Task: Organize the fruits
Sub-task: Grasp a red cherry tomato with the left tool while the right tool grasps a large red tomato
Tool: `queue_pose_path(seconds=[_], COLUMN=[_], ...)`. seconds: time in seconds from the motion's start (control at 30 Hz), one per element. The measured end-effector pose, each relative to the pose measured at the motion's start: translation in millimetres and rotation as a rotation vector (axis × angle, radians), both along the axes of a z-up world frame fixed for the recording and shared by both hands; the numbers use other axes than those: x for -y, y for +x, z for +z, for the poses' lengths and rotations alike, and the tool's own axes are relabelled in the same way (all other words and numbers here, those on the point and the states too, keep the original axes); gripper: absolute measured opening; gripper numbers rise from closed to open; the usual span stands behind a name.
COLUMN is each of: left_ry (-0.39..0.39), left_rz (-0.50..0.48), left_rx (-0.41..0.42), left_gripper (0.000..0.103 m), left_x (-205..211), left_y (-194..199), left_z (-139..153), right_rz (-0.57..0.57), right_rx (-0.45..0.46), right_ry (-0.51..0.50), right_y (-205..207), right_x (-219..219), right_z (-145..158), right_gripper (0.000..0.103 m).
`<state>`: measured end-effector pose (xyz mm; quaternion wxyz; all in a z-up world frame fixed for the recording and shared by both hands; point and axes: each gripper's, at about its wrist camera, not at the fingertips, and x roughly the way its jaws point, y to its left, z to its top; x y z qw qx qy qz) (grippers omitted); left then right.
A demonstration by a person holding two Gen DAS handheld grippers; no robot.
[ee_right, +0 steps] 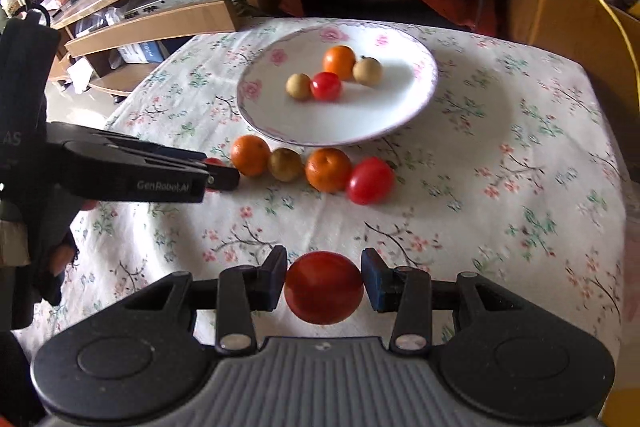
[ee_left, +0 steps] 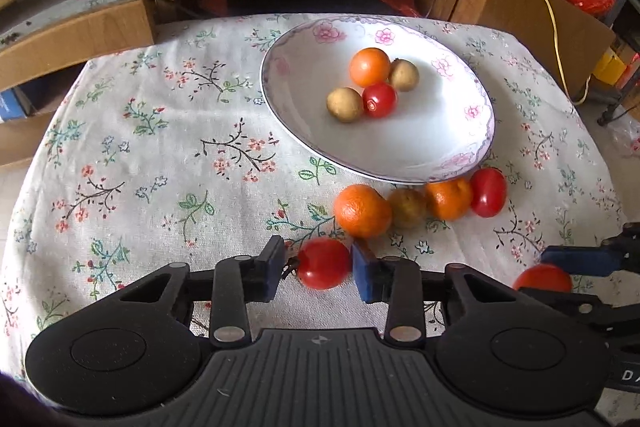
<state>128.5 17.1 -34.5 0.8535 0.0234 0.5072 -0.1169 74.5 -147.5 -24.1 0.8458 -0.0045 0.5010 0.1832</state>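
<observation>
- Left tongs (ee_left: 318, 265) around a small tomato (ee_left: 323, 263), low over the floral worktop (ee_left: 140, 155); right pad touching the fruit, a sliver of gap at the left pad, so a loose hold at best, not a firm clamp.
- Right tongs (ee_right: 324, 279) clamped on a bigger tomato (ee_right: 324, 287), both pads pressed to its sides, carried above the cloth.
- Plate (ee_left: 400, 163) at the far side, already holding an orange (ee_left: 369, 67), a red tomato (ee_left: 379, 99) and two brown fruits (ee_left: 345, 104), all touching in a cluster.
- Row still on the cloth just in front of the plate: orange (ee_left: 362, 211), brown fruit (ee_left: 406, 207), second orange (ee_left: 447, 198), oval tomato (ee_left: 488, 191), packed side by side.
- Likely step: both tomatoes bound for the plate.
- Risk one: left tomato slipping out on the lift, smooth skin and only one pad clearly touching; a roll off the worktop edge possible.
- Risk two: too hard a squeeze on soft tomato skin, splitting it.
- Risk three: path to the plate passing right over the row; a low swing could knock those round fruits rolling.
- Risk four: both tongs heading for one plate, close together, so a clash between them; a dropped tomato could also scatter the cluster.
</observation>
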Motion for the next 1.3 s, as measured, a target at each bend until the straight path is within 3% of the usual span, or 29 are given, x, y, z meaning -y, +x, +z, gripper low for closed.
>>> queue_pose_path(seconds=[0.4, 0.63, 0.9, 1.0, 1.13, 1.3], left_ry=[-0.009, 0.100, 0.110, 0.100, 0.093, 0.092], left_rz=[0.012, -0.026, -0.012, -0.019, -0.051, -0.057], left_rx=[-0.018, 0.043, 0.070, 0.073, 0.073, 0.089], left_gripper=[0.039, 0.041, 0.043, 0.046, 0.065, 0.067], left_x=[-2, 16, 17, 17, 23, 25], left_y=[-33, -51, -55, -55, -58, -61], left_z=[3, 0, -1, -1, -3, -5], right_rz=[-0.017, 0.014, 0.003, -0.005, 0.001, 0.003], right_rx=[0.019, 0.087, 0.079, 0.060, 0.069, 0.062], right_ry=[-0.043, -0.090, -0.088, -0.088, -0.101, -0.084], right_y=[-12, -18, -18, -16, -17, -17], right_x=[4, -5, -4, -4, -6, -3], right_z=[-6, -11, -17, -21, -21, -21], right_gripper=[0.041, 0.041, 0.043, 0.043, 0.044, 0.044])
